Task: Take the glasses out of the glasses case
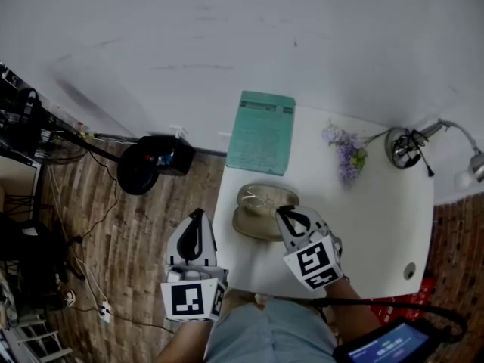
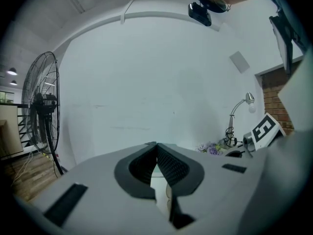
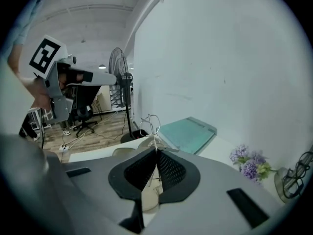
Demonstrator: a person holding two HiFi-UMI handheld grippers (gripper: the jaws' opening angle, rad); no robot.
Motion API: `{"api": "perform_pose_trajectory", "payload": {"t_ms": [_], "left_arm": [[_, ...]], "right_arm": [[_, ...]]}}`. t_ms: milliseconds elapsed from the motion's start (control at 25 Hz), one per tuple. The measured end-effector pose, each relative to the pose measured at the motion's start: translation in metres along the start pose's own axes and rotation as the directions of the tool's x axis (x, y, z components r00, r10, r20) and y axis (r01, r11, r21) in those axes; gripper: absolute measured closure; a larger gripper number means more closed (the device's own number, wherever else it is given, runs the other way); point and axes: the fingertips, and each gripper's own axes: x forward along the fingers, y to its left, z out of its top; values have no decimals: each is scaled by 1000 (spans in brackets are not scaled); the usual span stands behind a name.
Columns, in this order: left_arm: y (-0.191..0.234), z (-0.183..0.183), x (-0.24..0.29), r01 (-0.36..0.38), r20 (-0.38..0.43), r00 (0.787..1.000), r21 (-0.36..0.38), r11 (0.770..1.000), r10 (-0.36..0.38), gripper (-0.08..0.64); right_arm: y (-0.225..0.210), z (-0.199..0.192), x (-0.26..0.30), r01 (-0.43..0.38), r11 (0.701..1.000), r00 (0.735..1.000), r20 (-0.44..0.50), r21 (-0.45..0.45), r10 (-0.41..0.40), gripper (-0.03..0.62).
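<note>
The beige glasses case (image 1: 255,222) lies open near the front left of the white table (image 1: 378,225). Thin wire-framed glasses (image 3: 152,125) stick up from the tips of my right gripper (image 3: 156,151), which is shut on their frame. In the head view the glasses (image 1: 265,198) show as clear lenses over the case, with the right gripper (image 1: 282,212) at their right side. My left gripper (image 1: 196,216) hovers past the table's left edge, beside the case and apart from it. Its jaws (image 2: 156,146) are shut with nothing between them.
A green notebook (image 1: 262,132) lies at the table's back left. Purple flowers (image 1: 345,151) and a desk lamp (image 1: 408,147) stand at the back right. A black floor fan (image 1: 151,162) and cables are on the wood floor to the left. A tablet (image 1: 387,343) is at bottom right.
</note>
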Motion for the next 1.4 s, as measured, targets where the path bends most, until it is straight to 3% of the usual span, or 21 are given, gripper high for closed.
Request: {"api": "perform_pose_trajectory", "payload": {"t_ms": [320,600,1120,1400], "left_arm": [[-2,35,8,-5,84,996,34,999,2,554],[-2,67,9,-13,164,986,63,998,2,554],[-12,134,-2,6,295,955,70,998,-26,554],[-21,171,-4,25,386,921,90,996,-58,554]], "right_arm": [[-26,53,-24,59,998,987,150,24,-62,563],[-50,97,-57,130,991,951,277,44,-137,563],[-71,179,-121,248,968,843,482,50,-241,563],[-79,215,-154,301,952,772,571,57,-278,563]]}}
